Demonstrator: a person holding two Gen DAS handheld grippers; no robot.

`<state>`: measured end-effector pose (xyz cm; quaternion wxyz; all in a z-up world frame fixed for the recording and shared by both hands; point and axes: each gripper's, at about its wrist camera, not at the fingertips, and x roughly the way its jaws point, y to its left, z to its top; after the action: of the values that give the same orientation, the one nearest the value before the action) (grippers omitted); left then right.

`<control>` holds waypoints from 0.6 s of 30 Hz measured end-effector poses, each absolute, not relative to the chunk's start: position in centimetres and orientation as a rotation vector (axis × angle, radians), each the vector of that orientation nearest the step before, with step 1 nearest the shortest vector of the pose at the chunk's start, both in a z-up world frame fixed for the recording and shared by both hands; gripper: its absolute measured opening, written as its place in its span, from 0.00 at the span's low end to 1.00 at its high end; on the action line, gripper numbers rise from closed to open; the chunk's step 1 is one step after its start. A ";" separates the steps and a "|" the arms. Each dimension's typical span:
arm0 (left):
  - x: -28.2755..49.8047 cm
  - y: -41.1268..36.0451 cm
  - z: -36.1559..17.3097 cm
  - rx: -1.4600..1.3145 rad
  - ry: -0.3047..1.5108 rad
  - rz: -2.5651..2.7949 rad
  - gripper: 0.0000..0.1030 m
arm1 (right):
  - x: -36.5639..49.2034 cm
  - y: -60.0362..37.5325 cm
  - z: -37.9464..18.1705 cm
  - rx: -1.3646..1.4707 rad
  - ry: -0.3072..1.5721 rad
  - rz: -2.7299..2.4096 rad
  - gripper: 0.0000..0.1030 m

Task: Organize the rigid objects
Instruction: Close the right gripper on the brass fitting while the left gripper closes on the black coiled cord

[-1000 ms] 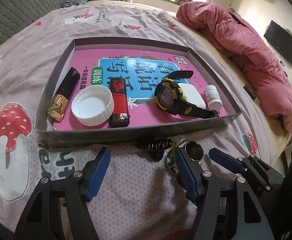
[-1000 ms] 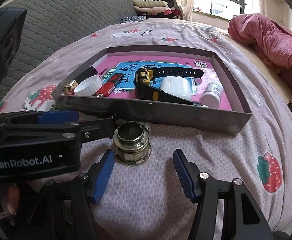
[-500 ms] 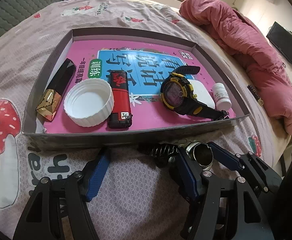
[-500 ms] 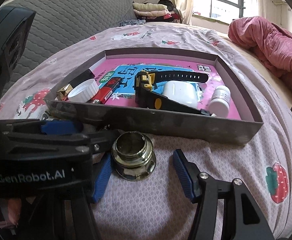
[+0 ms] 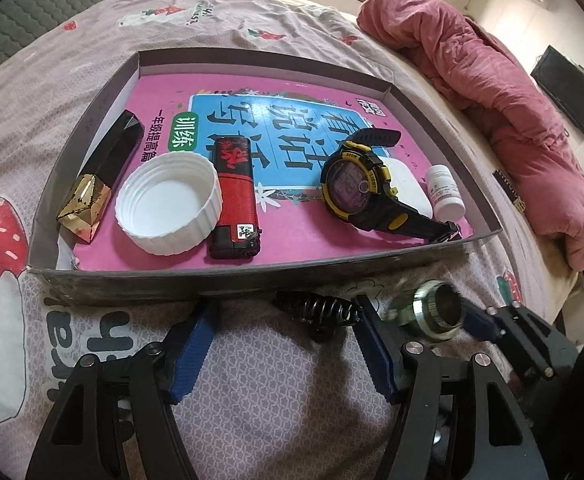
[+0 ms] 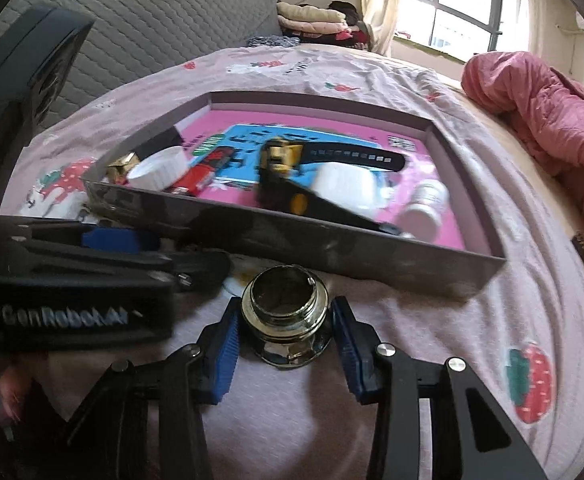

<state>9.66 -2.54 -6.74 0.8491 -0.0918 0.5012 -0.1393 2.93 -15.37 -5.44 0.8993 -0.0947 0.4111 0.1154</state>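
Note:
A brass-coloured metal fitting [image 6: 283,316] sits on the pink bedsheet just in front of the grey tray [image 6: 332,240]. My right gripper [image 6: 285,332] is closing and its blue pads touch both sides of the fitting. In the left wrist view the fitting [image 5: 436,312] looks tilted and blurred. My left gripper [image 5: 283,344] is open over bare sheet, and a black spring clip [image 5: 316,312] lies by its right finger. The tray [image 5: 211,280] holds a watch [image 5: 352,184], a red lighter [image 5: 233,196], a white cap [image 5: 167,208], a black-and-gold box [image 5: 99,176] and a white bottle [image 5: 446,192].
A pink book [image 5: 292,112] lines the tray floor, and a white case [image 5: 406,184] lies behind the watch. A rumpled red duvet [image 5: 512,100] runs along the bed's right side. A grey quilted headboard [image 6: 151,20] stands at the back left.
The right jaws have narrowed from wide apart onto the metal fitting. Both cameras have edged closer to the tray's front wall. The left jaws stay as wide as before.

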 end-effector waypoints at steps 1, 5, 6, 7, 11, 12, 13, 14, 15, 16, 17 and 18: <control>9.7 -2.5 -6.8 -0.194 1.057 -0.291 0.65 | 2.9 -15.8 -5.3 -0.190 0.851 0.230 0.43; 9.7 -2.3 -6.7 -0.201 1.059 -0.268 0.54 | 3.0 -17.3 -4.3 -0.140 0.837 0.199 0.43; 9.7 -2.2 -6.7 -0.205 1.059 -0.264 0.51 | 3.1 -17.6 -4.1 -0.127 0.835 0.190 0.43; 9.7 -2.1 -6.7 -0.209 1.059 -0.261 0.47 | 3.2 -17.8 -4.1 -0.118 0.835 0.187 0.43; 9.5 -1.6 -6.5 -0.228 1.060 -0.256 0.36 | 3.1 -18.0 -3.8 -0.107 0.836 0.188 0.43; 9.4 -1.6 -6.5 -0.229 1.058 -0.258 0.36 | 3.0 -18.0 -3.8 -0.107 0.834 0.191 0.43; 9.2 -1.6 -6.4 -0.229 1.055 -0.259 0.36 | 2.9 -18.0 -3.7 -0.109 0.831 0.193 0.43; 9.1 -1.6 -6.2 -0.227 1.048 -0.262 0.36 | 2.8 -17.9 -3.5 -0.109 0.827 0.200 0.43; 8.9 -1.6 -5.9 -0.217 1.038 -0.264 0.36 | 2.7 -17.9 -3.4 -0.108 0.823 0.205 0.43; 8.8 -1.6 -5.7 -0.211 1.031 -0.266 0.36 | 2.6 -17.8 -3.2 -0.110 0.819 0.208 0.43; 8.5 -1.6 -5.3 -0.208 1.020 -0.272 0.36 | 2.4 -17.7 -3.0 -0.111 0.814 0.211 0.43; 8.4 -1.6 -5.1 -0.208 1.015 -0.274 0.36 | 2.4 -17.7 -2.9 -0.111 0.810 0.215 0.43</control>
<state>8.39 -1.59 -5.11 0.8597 -0.0991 0.4836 -0.1308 2.35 -17.68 -2.86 0.9120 -0.0538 0.3930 0.1042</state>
